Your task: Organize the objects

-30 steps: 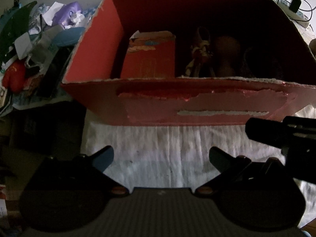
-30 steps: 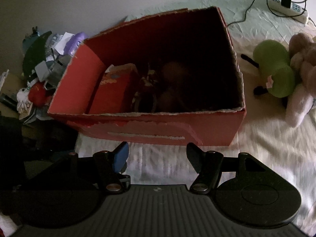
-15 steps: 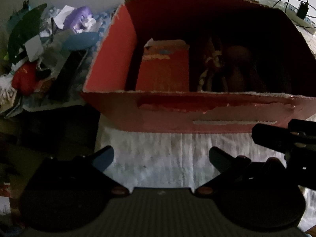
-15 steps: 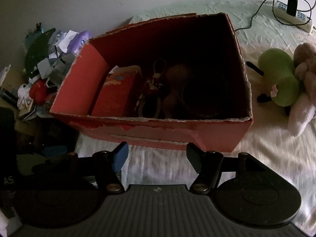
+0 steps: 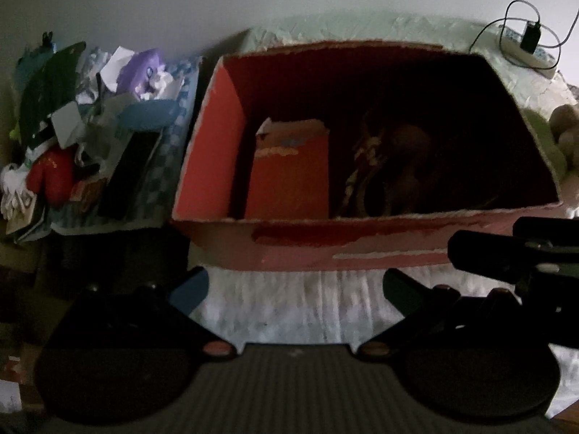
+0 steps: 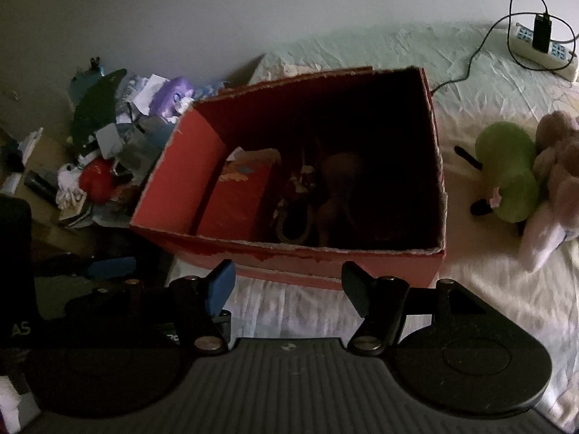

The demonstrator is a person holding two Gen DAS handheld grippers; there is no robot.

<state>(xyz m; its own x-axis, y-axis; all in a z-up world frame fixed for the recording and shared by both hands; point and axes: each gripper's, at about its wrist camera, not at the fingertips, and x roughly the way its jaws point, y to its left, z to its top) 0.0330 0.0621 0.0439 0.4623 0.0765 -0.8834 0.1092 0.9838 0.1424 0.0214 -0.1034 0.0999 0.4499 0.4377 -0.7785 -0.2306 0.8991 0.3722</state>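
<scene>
A bed (image 6: pixel 470 296) under a pale, creased sheet fills the right and near part of the scene, with a plain wall (image 6: pixel 253 11) behind it. A red box (image 6: pixel 202 166) with torn rims stands open-topped on the sheet near the bed's left edge. Inside it, against the left wall, a red packet (image 5: pixel 289 173) stands upright; just right of it lies a striped strap or cord (image 5: pixel 365 159), and beside that a brown rounded thing (image 5: pixel 409 155) too dark to identify. The rest of the interior is in shadow.

Left of the bed, a heap of clutter (image 6: pixel 108 137) holds papers, a purple toy (image 5: pixel 141 68) near the top and a red toy (image 6: pixel 96 179) lower down. On the sheet to the right of the box, well apart from it, lies a green plush (image 6: pixel 510 177) touching a brownish-pink plush (image 6: pixel 557 166). At the far right corner a power strip (image 6: pixel 546 52) carries a black charger whose cable loops over the sheet.

Left gripper (image 5: pixel 293 289): fingers spread wide, empty, hovering over the sheet just before the box's near wall. Right gripper (image 6: pixel 287 285): likewise spread and empty, in front of the same wall; its dark body (image 5: pixel 506 256) enters the left wrist view from the right
</scene>
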